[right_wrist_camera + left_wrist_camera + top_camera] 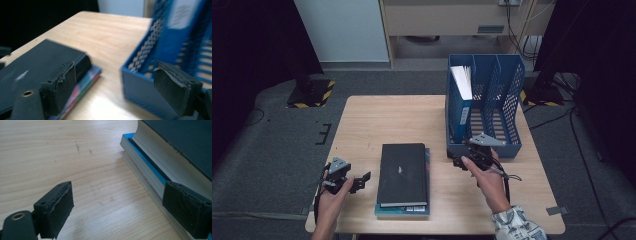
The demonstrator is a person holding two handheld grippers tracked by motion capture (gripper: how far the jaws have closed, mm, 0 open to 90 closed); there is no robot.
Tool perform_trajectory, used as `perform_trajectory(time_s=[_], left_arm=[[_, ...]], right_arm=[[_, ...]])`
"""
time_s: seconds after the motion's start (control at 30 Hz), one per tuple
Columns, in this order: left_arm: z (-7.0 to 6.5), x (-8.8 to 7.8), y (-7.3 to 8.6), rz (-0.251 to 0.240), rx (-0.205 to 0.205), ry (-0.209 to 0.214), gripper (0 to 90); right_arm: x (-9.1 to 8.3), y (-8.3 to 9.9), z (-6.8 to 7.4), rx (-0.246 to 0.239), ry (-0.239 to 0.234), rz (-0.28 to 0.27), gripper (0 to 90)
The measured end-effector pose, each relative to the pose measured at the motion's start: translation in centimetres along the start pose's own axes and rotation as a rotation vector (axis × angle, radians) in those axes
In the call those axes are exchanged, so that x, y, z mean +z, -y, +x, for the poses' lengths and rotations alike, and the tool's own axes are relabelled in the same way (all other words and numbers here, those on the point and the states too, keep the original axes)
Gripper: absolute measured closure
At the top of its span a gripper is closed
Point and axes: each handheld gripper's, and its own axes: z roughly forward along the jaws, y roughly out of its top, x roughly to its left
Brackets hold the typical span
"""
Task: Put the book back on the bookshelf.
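Firstly, high view — a black book [402,174] is seen lying on a thinner blue-edged book [427,210] near the front of the wooden table [377,120]. A blue file rack [492,100] stands at the far right with one blue binder [460,105] upright in its left compartment. The left gripper [359,182] is held just beside the stack's left edge, jaws apart, nothing between them. The right gripper [460,161] is held at the rack's front left corner, also empty.

Next, left gripper view — the jaws are shown wide, one over bare wood, the other against the lower book's page edge. The two books' offset edges are revealed here, a detail lost from above. Risk judged: a closing jaw could be caught under the wrong book, so that both are dragged or the top one slides off.

Lastly, right gripper view — blurred. The jaws are seen open and empty, the black book's far corner behind one, the rack's front wall behind the other. The closeness to the rack is plainer here than overhead. Risk judged: the rack could be knocked and shifted by the outer jaw — and the binder tipped.
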Motion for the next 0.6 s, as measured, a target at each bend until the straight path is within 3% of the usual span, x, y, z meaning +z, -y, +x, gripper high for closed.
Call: perform_trajectory(time_s=[0.17, 0.43, 0.6], left_arm=[[-0.7, -0.4, -0.5, -0.041, 0.014, 0.009, 12.3], [-2.4, -0.5, -1.2, -0.052, 0.041, 0.034, 13.9], [-3.6, -0.7, -1.8, -0.067, 0.052, 0.072, 15.8]], right_arm=[[1.4, 1.0, 2.5, -0.051, -0.072, 0.069, 14.4], [2.6, 2.1, 4.4, -0.076, -0.155, 0.127, 12.1], [3.3, 2.5, 5.2, -0.079, -0.183, 0.156, 12.1]])
